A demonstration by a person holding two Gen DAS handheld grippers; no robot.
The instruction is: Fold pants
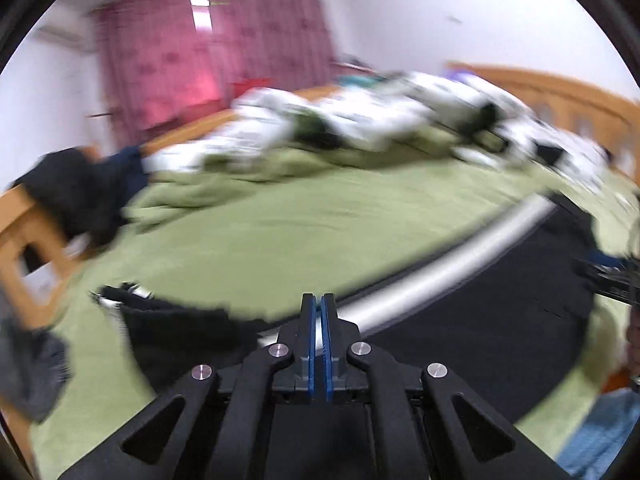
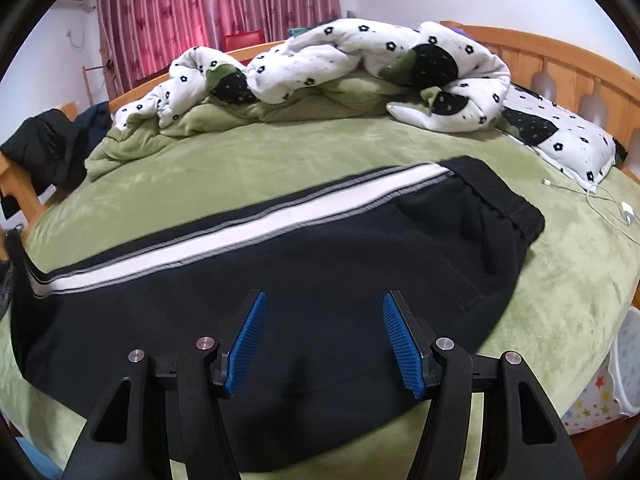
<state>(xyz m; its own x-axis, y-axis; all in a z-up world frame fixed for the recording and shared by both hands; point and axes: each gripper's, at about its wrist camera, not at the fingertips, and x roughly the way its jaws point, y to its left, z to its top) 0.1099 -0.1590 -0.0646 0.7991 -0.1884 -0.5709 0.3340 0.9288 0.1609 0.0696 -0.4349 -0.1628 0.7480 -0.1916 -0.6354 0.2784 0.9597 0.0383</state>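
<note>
Black pants [image 2: 320, 264] with a white side stripe [image 2: 248, 232] lie lengthwise on a green blanket [image 2: 280, 152], waistband at the right. My right gripper [image 2: 322, 304] is open and empty, just above the pants' near edge. In the blurred left wrist view my left gripper [image 1: 318, 300] is shut on the pants [image 1: 480, 300] near the white stripe [image 1: 460, 256]; the leg end [image 1: 168, 320] hangs at the left. The other gripper [image 1: 612, 276] shows at the right edge.
A white flowered duvet [image 2: 340, 52] is heaped at the back of the bed. A pillow [image 2: 560, 136] and a white charger cable [image 2: 608, 204] lie at the right. Dark clothes [image 2: 52, 148] hang on the wooden bed frame [image 2: 580, 68] at the left.
</note>
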